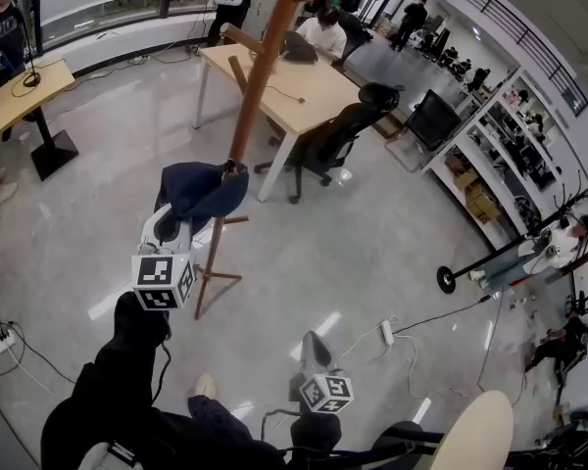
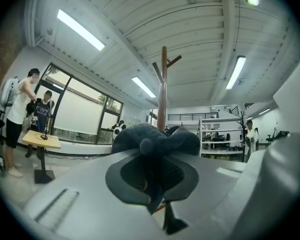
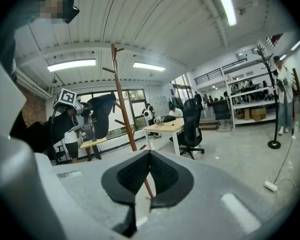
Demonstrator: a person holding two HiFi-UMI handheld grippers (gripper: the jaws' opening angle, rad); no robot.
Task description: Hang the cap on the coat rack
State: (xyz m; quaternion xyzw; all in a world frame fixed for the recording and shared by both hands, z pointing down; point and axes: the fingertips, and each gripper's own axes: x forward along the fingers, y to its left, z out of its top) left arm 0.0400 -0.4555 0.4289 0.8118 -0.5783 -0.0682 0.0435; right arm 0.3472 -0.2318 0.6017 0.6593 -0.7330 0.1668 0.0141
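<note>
The dark navy cap [image 1: 204, 190] is pinched in my left gripper [image 1: 196, 215], which is shut on it and holds it up against the wooden coat rack [image 1: 258, 76], next to a short peg [image 1: 236, 168]. In the left gripper view the cap [image 2: 155, 138] bulges out of the shut jaws, with the rack's pole [image 2: 163, 86] standing straight behind it. My right gripper [image 1: 312, 344] hangs low near my body, shut with nothing in it. The right gripper view shows its pads [image 3: 162, 174] meeting, and the cap [image 3: 100, 115] just left of the rack [image 3: 121, 109].
A wooden desk [image 1: 294, 86] with a black office chair [image 1: 328, 145] stands behind the rack. A small table [image 1: 27, 91] sits at the far left, with people near it. Shelves [image 1: 500, 155] line the right. A power strip [image 1: 387, 332] and cables lie on the floor.
</note>
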